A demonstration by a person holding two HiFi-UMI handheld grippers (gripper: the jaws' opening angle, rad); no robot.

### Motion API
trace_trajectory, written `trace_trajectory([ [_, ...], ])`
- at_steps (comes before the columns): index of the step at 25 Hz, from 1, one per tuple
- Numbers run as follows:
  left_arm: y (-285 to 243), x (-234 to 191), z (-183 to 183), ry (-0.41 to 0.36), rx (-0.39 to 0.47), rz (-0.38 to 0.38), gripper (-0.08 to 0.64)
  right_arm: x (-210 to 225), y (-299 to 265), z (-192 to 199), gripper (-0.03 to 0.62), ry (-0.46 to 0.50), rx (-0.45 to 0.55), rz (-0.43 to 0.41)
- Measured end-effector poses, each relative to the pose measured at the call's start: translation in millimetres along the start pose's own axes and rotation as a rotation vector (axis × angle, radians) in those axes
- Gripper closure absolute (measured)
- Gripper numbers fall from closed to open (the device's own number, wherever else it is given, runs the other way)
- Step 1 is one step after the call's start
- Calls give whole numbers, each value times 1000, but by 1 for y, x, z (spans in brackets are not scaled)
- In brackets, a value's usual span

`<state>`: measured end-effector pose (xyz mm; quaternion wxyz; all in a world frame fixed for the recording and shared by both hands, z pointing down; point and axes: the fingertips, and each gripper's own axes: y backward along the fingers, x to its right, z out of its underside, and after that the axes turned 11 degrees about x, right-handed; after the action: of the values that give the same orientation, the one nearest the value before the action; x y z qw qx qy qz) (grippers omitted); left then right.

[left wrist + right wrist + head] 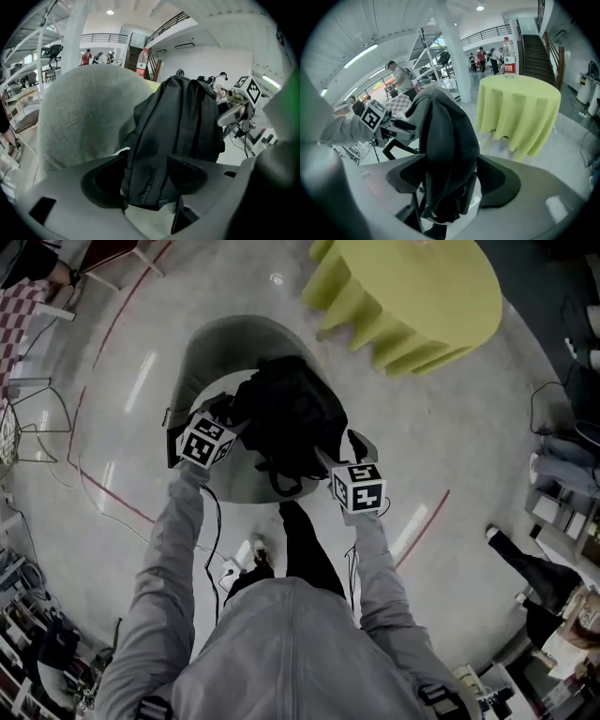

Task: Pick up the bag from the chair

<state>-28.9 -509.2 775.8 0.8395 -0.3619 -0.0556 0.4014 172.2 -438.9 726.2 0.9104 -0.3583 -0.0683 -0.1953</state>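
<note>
Black smooth-fabric bag [286,418] pinched from both sides.
It stands upright in the rounded, felt-textured grey chair [211,348]; left claw [147,176] and right claw [450,180] each closed on its soft, creased flanks.

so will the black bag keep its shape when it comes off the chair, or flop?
Probably floppy: the bag creases and bunches where the right gripper pinches it. Its loose strap hangs down and may swing. It stands upright and bulky beside the chair back, so it is likely not weightless.
</note>
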Motion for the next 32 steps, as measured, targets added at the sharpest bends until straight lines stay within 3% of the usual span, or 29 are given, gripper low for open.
trace_trajectory([
  [10, -45, -3, 2, 51, -46, 77, 287, 14, -22, 11, 263, -71, -41, -98],
  [13, -46, -1, 5, 95, -22, 77, 299, 16, -25, 13, 297, -66, -37, -105],
  [16, -45, 4, 10, 139, 12, 78, 360, 13, -26, 14, 351, -47, -27, -114],
  [20, -39, 7, 16, 120, 8, 51, 417, 2, -25, 13, 412, -20, -36, -124],
  [24, -33, 8, 19, 154, 20, 42, 477, -7, -21, 11, 456, 18, -34, -124],
  [32, 13, 39, 11, 123, 79, 46, 509, -42, 32, 4, 524, 16, 33, -112],
])
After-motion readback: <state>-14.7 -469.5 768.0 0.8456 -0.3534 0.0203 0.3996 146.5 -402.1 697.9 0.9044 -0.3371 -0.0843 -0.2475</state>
